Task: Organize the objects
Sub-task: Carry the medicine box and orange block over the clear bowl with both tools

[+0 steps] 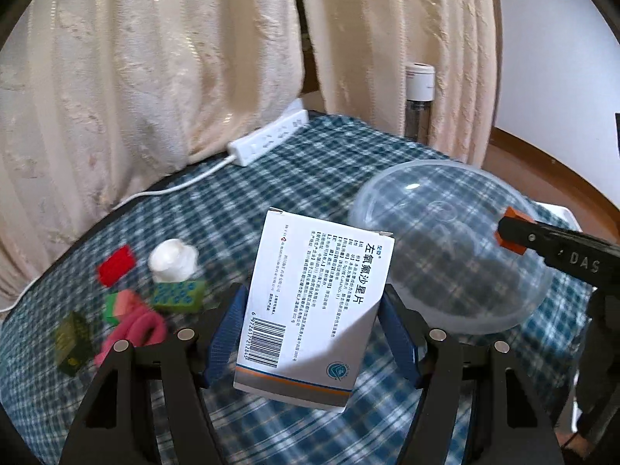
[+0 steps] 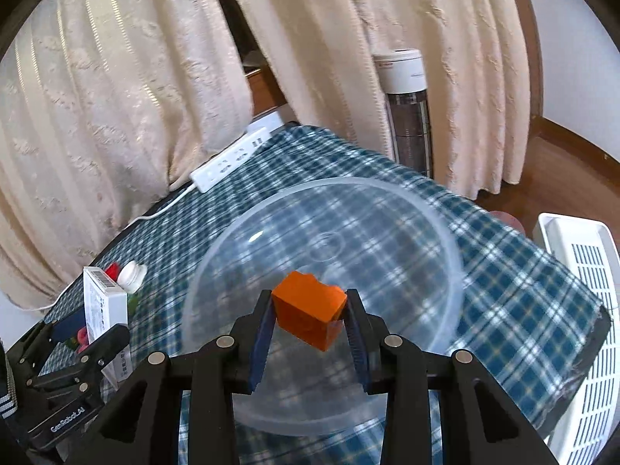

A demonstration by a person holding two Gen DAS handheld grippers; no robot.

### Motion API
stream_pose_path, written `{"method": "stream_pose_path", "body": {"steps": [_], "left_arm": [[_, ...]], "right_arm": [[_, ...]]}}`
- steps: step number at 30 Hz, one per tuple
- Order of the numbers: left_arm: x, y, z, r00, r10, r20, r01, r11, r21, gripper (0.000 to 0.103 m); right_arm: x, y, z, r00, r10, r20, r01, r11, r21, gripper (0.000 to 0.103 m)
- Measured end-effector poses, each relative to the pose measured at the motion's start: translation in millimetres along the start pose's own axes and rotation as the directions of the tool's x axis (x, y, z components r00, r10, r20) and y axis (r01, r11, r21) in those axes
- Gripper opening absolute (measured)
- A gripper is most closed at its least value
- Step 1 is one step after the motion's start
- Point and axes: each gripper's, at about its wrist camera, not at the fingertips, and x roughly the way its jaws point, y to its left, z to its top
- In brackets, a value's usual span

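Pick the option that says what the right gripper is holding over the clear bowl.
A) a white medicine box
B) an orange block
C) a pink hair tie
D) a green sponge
B: the right gripper is shut on the orange block, held above the clear bowl.

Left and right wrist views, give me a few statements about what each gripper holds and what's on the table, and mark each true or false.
1. The left gripper holds a white medicine box. True.
2. The right gripper is empty. False: it is shut on an orange block.
3. The clear bowl has several toys in it. False: nothing lies in it; the orange block is held above it.
4. A white power strip lies on the checked cloth near the curtain. True.
5. The pink ring is inside the bowl. False: it lies on the cloth among small items left of the box.
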Motion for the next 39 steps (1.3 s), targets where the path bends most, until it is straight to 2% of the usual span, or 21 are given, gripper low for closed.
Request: {"method": "stream_pose_path", "body": {"steps": [8,20,23,24,25,28,32,39], "left_arm": [[13.6,-26.2,20.0,0.995,-0.095,-0.008,0.096,0.995,0.017,0.069],[37.9,-43.7,31.8,0.986,-0.163,-0.044,0.164,0.986,0.018,0.069],[42.7,-46.2,33.7,0.981,-0.184,-0.056,0.185,0.983,0.010,0.072],[44.3,-46.4,34.4,0.979,-0.193,-0.064,0.194,0.981,0.005,0.077],[44.6,-46.5,34.6,0.977,-0.203,-0.068,0.203,0.979,-0.004,0.081],[43.1,-44.3,34.2,0.975,-0.215,-0.063,0.214,0.977,-0.015,0.082],[39.0,-41.5,34.5,0.975,-0.215,-0.049,0.214,0.976,-0.024,0.082],[27.4,-35.2,31.8,0.978,-0.208,-0.028,0.207,0.978,-0.032,0.082]], "right_arm": [[4.6,-14.0,6.3,1.000,-0.020,-0.002,0.020,1.000,0.003,0.038],[15.7,-24.6,15.5,0.999,-0.034,-0.004,0.034,0.999,0.023,0.038],[16.0,-26.5,17.1,0.999,-0.043,0.003,0.043,0.999,0.033,0.039],[15.7,-27.0,17.9,0.999,-0.046,0.006,0.046,0.998,0.036,0.039],[15.2,-27.5,18.7,0.999,-0.048,0.008,0.047,0.998,0.039,0.039],[12.4,-28.2,19.6,0.998,-0.053,0.024,0.051,0.997,0.049,0.049],[9.8,-25.2,19.4,0.998,-0.057,0.037,0.055,0.997,0.047,0.055],[7.7,-21.2,18.5,0.998,-0.050,0.039,0.048,0.998,0.051,0.056]]}}
